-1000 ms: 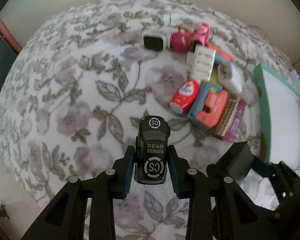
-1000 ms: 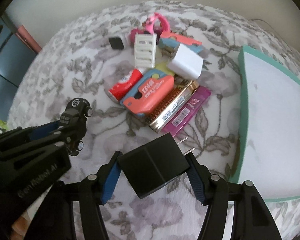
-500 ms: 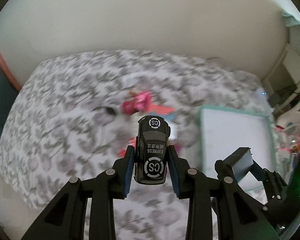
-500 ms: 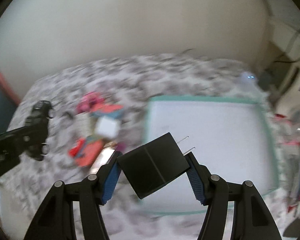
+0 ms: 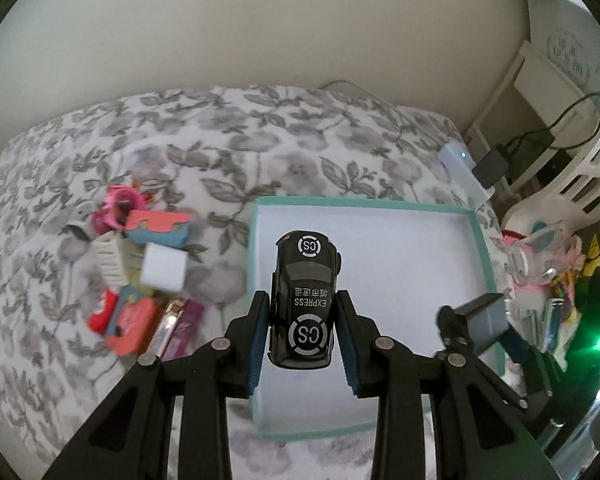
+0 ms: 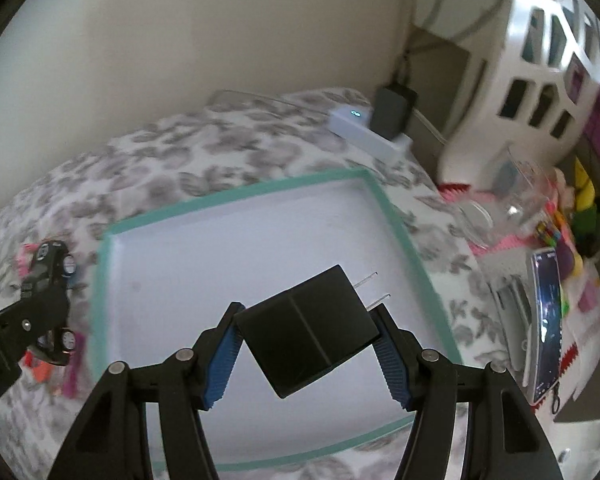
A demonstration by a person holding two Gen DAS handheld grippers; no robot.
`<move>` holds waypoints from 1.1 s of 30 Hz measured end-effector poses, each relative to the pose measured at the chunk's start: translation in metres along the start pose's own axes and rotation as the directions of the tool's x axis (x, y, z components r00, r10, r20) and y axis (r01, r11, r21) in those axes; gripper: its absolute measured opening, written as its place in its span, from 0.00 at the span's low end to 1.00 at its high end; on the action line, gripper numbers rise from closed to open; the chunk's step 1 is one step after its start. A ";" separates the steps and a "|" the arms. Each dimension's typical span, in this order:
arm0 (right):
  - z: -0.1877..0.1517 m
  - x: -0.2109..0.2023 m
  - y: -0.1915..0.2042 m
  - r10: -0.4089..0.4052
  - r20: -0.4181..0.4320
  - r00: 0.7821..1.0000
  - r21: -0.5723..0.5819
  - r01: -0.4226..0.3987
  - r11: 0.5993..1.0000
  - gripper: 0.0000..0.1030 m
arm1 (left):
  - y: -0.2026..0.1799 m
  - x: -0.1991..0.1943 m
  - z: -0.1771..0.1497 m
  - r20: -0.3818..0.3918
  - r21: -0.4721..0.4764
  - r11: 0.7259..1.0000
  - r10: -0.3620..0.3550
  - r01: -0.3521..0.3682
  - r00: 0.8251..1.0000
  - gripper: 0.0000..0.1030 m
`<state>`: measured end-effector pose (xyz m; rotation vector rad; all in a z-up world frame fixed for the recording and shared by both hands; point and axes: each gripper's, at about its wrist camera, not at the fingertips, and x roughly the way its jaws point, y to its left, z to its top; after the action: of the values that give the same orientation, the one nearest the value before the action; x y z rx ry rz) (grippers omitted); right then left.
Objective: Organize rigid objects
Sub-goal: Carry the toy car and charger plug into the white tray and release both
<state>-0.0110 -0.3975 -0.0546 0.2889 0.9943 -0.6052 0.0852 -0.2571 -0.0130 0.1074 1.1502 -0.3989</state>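
**Two grips over the tray**

We see the left gripper [image 5: 302, 336] clamped on a black toy car [image 5: 303, 304], its blue pads pressing the car's flanks. The car is glossy, with white "CS" roundels on bonnet and roof and the word "EXPRESS" printed across it; it points away from the camera and hangs above the near part of the tray [image 5: 478, 236]. Our right gripper [image 6: 308, 356] grasps a black plug adapter [image 6: 306, 324], a matte square block held cornerwise, its two metal prongs jutting up to the right, also above the tray.

The tray is shallow, white inside with a teal rim, and nothing lies in it. It sits on a bedspread [image 5: 228, 136] printed with grey flowers and leaves. Left of the tray lies a pile of small things [image 5: 140, 272]: a white cube, a pink toy, red and orange packets, a purple strip, somewhat blurred. Behind runs a plain cream wall [image 5: 260, 28]. To the right stand a white power strip [image 6: 364, 132] with a lit indicator, a white latticed basket [image 6: 540, 64] and a clutter of colourful items we cannot tell apart
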 end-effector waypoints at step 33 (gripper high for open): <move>-0.023 0.059 -0.020 -0.090 -0.163 0.982 0.056 0.101 0.993 0.65 | -0.011 0.080 -0.021 -0.141 0.009 1.000 0.013 -0.011 0.990 0.63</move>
<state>-0.0151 -0.4222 -0.1155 0.3526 1.1500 -0.7108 0.0905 -0.2817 -0.0922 0.1517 1.2865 -0.3904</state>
